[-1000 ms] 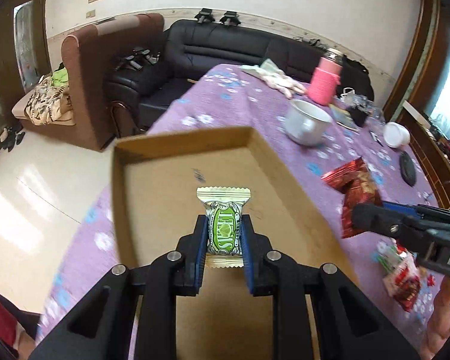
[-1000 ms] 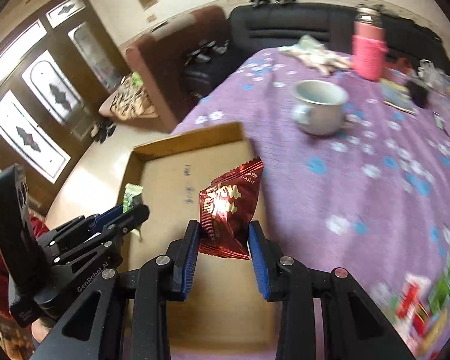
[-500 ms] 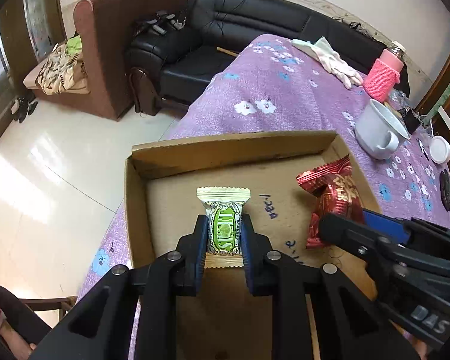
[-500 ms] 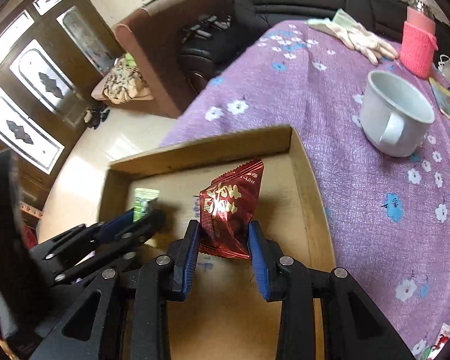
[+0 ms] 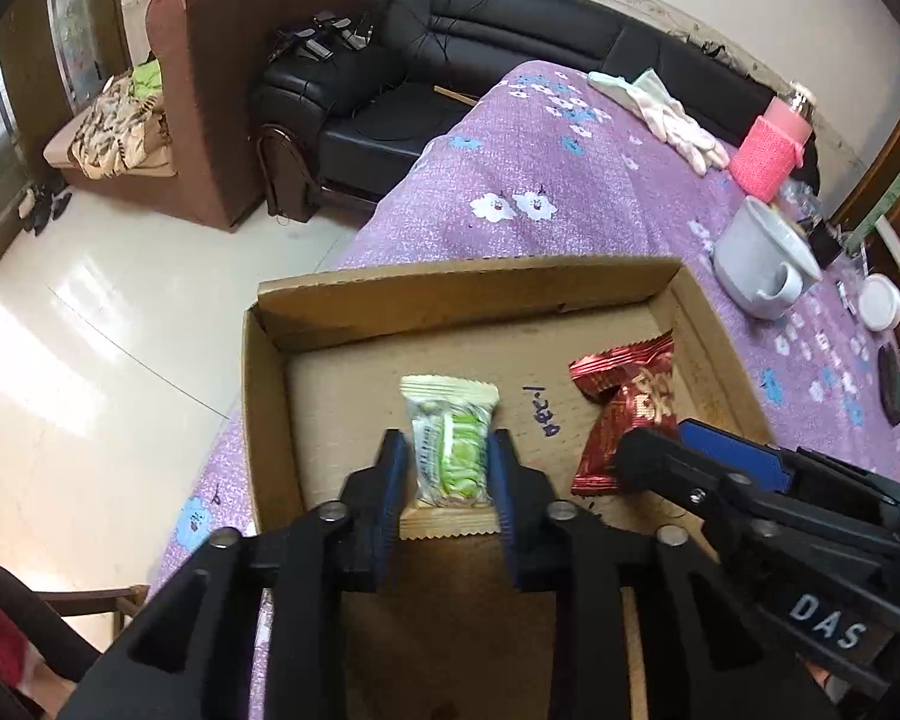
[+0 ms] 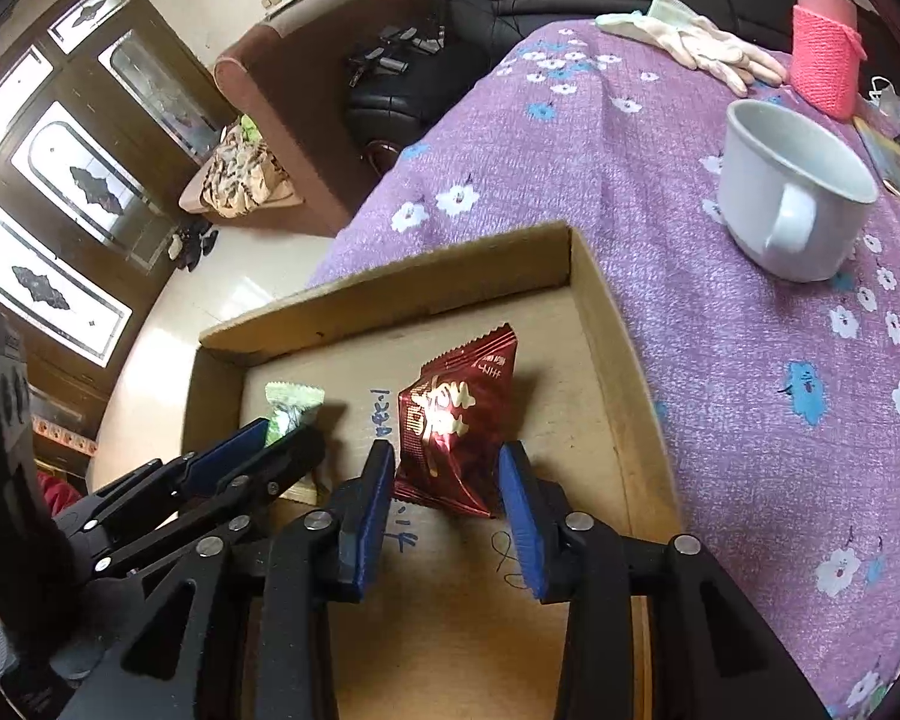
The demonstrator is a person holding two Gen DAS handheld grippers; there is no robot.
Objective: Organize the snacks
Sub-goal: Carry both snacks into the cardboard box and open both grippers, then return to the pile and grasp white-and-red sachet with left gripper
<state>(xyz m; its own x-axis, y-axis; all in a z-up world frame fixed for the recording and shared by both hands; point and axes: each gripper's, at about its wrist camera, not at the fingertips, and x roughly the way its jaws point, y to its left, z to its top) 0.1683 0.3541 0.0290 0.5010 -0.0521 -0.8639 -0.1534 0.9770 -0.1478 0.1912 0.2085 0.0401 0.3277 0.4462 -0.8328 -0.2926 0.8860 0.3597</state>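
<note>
Your left gripper has its fingers spread slightly wider than the green-and-white candy packet between them, with narrow gaps on both sides; the packet lies on the floor of the cardboard box, near its left wall. Your right gripper also has its fingers parted: the left finger touches or nearly touches the red snack packet, while the right finger stands off from it with a visible gap. Whether that packet rests on the box floor or leans on the finger cannot be determined. Both packets sit inside the box, side by side, the red one to the right. The box sits on the purple flowered surface. A white mug stands beyond the box, well apart from it.
</note>
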